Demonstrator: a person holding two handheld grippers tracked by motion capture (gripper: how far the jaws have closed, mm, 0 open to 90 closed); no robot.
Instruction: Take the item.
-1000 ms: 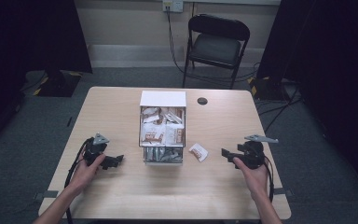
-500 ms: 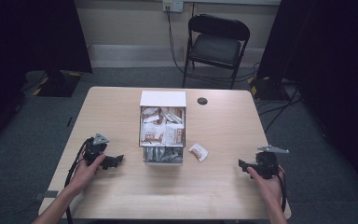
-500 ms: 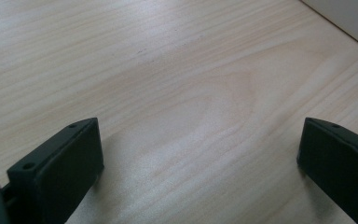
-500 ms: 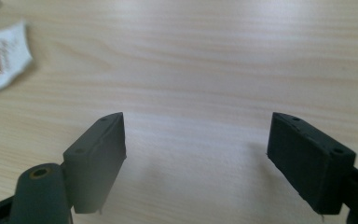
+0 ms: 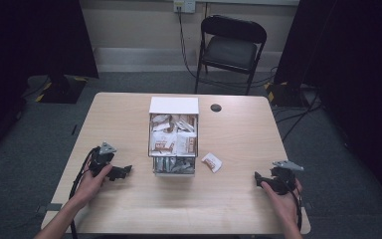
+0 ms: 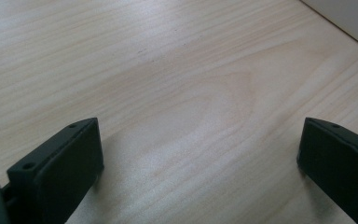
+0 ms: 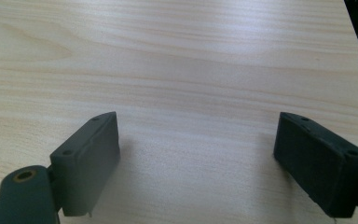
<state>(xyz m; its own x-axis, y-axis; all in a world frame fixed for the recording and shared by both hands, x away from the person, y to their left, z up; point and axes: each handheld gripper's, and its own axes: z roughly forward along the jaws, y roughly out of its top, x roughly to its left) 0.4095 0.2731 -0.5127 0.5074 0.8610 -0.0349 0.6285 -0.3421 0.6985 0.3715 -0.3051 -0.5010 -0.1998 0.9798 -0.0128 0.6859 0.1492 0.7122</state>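
Observation:
A white box (image 5: 173, 137) full of small packets stands at the middle of the wooden table (image 5: 129, 209). One loose packet (image 5: 211, 162) lies just right of the box. My left gripper (image 5: 123, 172) rests on the table left of the box, held in a hand, its jaws wide apart over bare wood (image 6: 200, 140). My right gripper (image 5: 258, 178) sits low near the table's right front edge, well right of the loose packet. Its jaws have just been opening and stand open with nothing between them (image 7: 196, 154).
A small dark round grommet (image 5: 216, 107) is set in the table behind the box. A black folding chair (image 5: 231, 47) stands beyond the far edge. Cables trail on the floor at the right. Bare wood lies between the box and each gripper.
My right hand has moved right and toward the table's front edge, sinking closer to the surface. The left hand and gripper have stayed put.

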